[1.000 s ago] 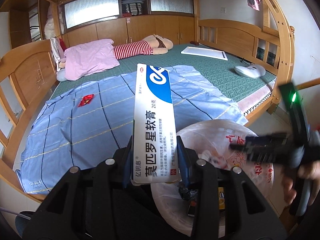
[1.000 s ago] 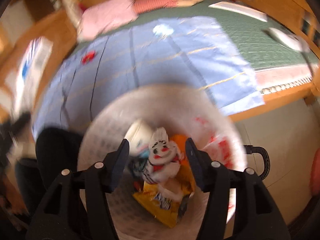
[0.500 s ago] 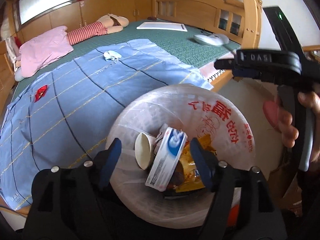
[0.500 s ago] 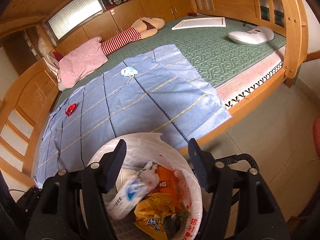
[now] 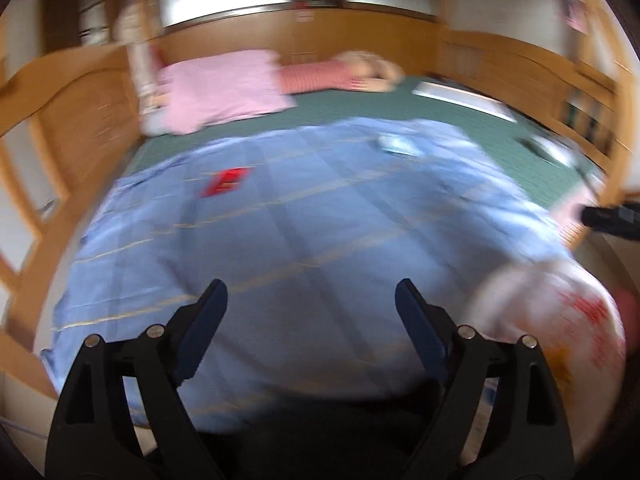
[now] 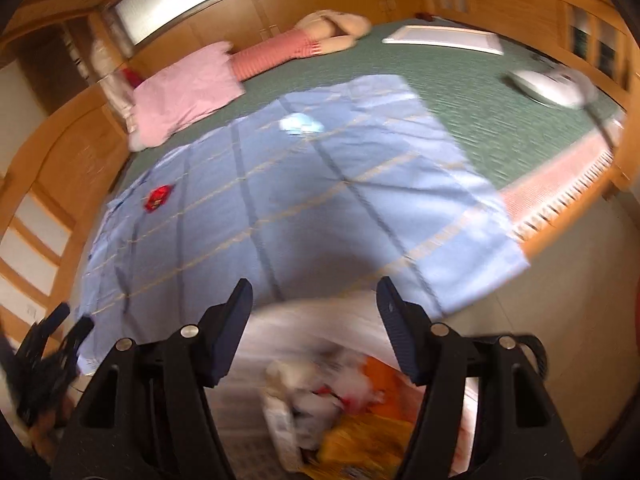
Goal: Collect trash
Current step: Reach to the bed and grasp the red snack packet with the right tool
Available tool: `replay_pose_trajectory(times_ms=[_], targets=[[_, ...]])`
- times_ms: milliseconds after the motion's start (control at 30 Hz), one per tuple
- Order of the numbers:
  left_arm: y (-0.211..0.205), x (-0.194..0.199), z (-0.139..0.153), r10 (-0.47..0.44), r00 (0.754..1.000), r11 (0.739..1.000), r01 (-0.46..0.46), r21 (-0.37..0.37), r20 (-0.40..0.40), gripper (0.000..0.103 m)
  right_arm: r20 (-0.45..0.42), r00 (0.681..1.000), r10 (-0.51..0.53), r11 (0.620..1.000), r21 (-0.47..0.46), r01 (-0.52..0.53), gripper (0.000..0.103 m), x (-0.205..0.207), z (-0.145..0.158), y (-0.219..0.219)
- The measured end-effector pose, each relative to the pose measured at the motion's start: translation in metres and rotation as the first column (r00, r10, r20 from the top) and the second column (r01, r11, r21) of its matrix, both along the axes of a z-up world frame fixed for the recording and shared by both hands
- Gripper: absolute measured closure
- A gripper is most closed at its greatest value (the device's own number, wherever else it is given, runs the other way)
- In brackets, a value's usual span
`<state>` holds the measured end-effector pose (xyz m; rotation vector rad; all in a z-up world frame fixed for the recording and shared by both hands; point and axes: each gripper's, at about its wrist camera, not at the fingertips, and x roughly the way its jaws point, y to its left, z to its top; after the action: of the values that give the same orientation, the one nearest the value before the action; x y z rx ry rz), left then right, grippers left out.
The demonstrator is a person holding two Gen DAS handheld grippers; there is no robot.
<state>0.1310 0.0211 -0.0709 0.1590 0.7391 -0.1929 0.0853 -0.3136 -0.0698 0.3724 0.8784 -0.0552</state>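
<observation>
The trash bag (image 6: pixel 320 364) — a white plastic one with red print, its mouth open — sits on the floor right at the near edge of the bed. Inside it I can make out an orange packet (image 6: pixel 384 380), something yellow and some white scraps, all too blurred to name. On the blue checked sheet (image 6: pixel 304 200) two bits of litter lie well apart: a small red wrapper (image 6: pixel 158 198) toward the headboard side and a pale blue-white crumpled piece (image 6: pixel 300 124) farther up the sheet.

The right gripper (image 6: pixel 314 304) hangs just above the bag, fingers spread wide with nothing between them. The left gripper (image 5: pixel 310 304) is over the sheet — jaws also far apart and empty — with the bag (image 5: pixel 552 320) off to its right.

Beyond the sheet there is the green mat (image 6: pixel 460 80), a pink pillow (image 6: pixel 184 88), a striped doll (image 6: pixel 304 40), a flat white board (image 6: pixel 440 38) and a white gadget (image 6: pixel 548 82) near the wooden bed rail (image 6: pixel 60 148).
</observation>
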Motion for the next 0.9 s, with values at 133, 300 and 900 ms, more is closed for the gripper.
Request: replay_pose_trajectory(times_ms=[133,300,900], targets=[[0.073,0.062,-0.015,0.196,0.98,0.981,-0.196,0.002,-0.022,0.017,0.003,0.99,0.139,0.989,0.041,-0.139,0.032,0.068,0.008,0.055],[0.148,0.086,-0.041,0.385,0.921,0.921,-0.388,-0.04,-0.066,0.017,0.05,0.948,0.314,0.949,-0.01,-0.314,0.032,0.168,0.005,0.155],[0.224,0.09,-0.054,0.544,0.793,0.775,-0.6,-0.199,-0.275,0.016,-0.166,0.954,0.249,0.965,0.131,-0.229,0.069,0.447,-0.124,0.339]])
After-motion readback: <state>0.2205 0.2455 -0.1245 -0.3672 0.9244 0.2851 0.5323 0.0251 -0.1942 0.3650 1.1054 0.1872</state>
